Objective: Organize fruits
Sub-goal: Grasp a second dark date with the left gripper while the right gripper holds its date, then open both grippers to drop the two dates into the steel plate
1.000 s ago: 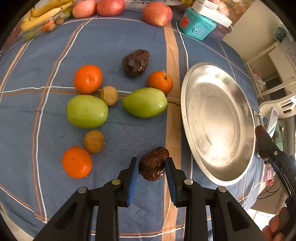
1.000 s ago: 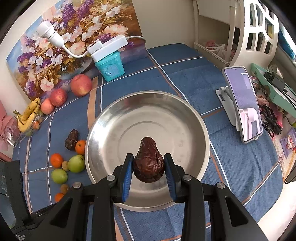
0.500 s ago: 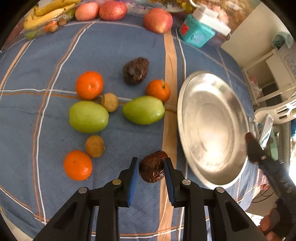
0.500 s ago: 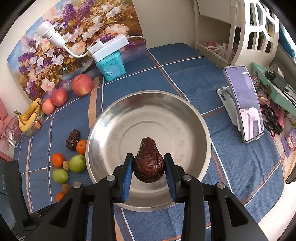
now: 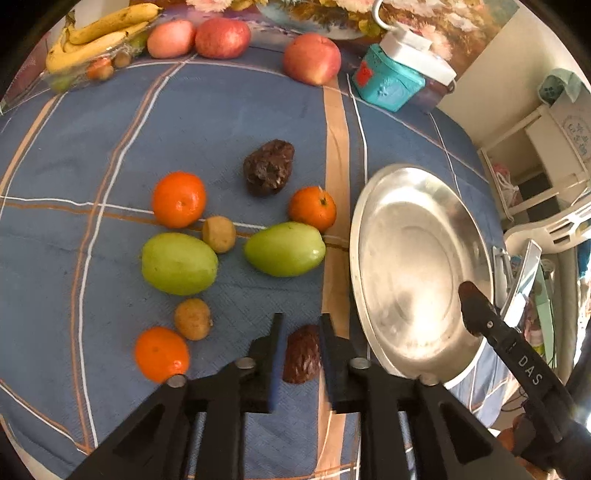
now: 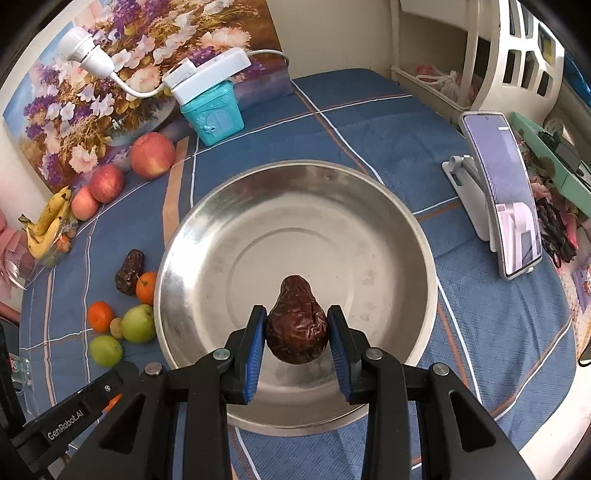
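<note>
My left gripper is shut on a wrinkled brown date, held just left of the steel plate. My right gripper is shut on a second brown date and holds it over the near part of the plate; it also shows over the plate's right side in the left wrist view. On the blue cloth lie a third date, three oranges, two green fruits and two small brown fruits.
Red apples and bananas lie at the back edge by a flower painting. A teal box with a white power strip stands behind the plate. A phone on a stand is right of the plate.
My left gripper has closed tighter on its date and drawn it back from the other fruit. My right gripper with its date has edged further over the plate.
</note>
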### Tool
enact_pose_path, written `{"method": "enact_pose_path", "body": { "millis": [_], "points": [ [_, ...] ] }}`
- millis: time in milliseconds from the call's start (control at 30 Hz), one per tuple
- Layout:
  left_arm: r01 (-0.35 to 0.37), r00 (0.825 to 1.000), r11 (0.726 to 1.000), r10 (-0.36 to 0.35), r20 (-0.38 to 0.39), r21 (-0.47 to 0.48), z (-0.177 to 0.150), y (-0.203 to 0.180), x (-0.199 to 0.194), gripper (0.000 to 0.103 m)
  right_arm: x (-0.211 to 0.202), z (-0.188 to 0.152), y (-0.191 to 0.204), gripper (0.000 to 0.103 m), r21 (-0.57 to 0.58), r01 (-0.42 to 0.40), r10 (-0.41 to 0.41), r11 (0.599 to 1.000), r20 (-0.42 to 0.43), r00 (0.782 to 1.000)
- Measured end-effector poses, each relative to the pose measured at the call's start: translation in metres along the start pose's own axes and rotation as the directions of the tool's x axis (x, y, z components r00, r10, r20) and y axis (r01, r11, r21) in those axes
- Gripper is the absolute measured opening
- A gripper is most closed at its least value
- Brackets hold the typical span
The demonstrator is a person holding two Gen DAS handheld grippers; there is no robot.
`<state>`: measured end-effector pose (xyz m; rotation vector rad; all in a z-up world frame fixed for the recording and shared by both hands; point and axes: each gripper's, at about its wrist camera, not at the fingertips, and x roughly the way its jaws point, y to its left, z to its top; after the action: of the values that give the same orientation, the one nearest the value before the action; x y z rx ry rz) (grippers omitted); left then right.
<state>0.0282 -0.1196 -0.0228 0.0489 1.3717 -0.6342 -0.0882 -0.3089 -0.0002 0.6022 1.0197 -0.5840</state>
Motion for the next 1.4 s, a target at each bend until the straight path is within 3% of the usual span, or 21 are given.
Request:
{"method": "enact_pose_path", "body": {
  "millis": [67,167,333,533,667,833,967,1133,1400],
  "points": [
    [-0.006,1.000,1.000,0.006,-0.016,0.017,-0.003,-0.003,0.003,0.038,0.001,0.000,0.002,0.035,-0.002,0.000,0.000,1.000,-0.002,1.000],
    [-0.028,0.999,0.998,0.030,-0.041,0.051,-0.008,-0.008,0.009,0.041,0.002,0.000,0.002,0.035,-0.009,-0.003,0.003,1.000,-0.006,1.000],
    [-0.067,0.995,0.996,0.071,-0.070,0.059,-0.014,-0.004,0.014,0.043,-0.001,0.000,0.000,0.035,-0.005,-0.002,0.002,1.000,-0.003,1.000],
    [-0.045,0.991,0.998,0.049,-0.124,0.037,-0.020,0.003,0.026,0.042,-0.002,-0.001,0.000,0.035,-0.007,-0.006,0.006,1.000,0.001,1.000],
    [-0.035,0.995,0.999,0.038,-0.094,0.028,-0.017,0.003,0.017,0.039,-0.003,-0.001,0.000,0.035,-0.004,-0.007,0.007,1.000,0.001,1.000],
    [-0.005,1.000,1.000,0.004,0.027,0.008,-0.013,0.006,-0.015,0.039,-0.003,0.000,-0.001,0.035,0.001,-0.010,0.010,1.000,-0.001,1.000],
    [0.038,0.992,0.995,-0.048,0.114,0.091,-0.008,-0.014,-0.028,0.039,0.000,0.000,-0.002,0.035,0.006,-0.008,0.009,1.000,-0.009,1.000],
    [0.092,0.988,0.979,-0.113,0.109,0.183,-0.002,-0.046,-0.013,0.039,0.012,0.002,-0.003,0.035,0.019,-0.006,0.006,1.000,-0.038,0.999],
    [0.129,0.989,0.977,-0.139,0.049,0.170,0.005,-0.051,0.016,0.040,0.024,0.004,-0.013,0.035,0.040,0.030,-0.027,0.999,-0.062,0.998]
  ]
}}
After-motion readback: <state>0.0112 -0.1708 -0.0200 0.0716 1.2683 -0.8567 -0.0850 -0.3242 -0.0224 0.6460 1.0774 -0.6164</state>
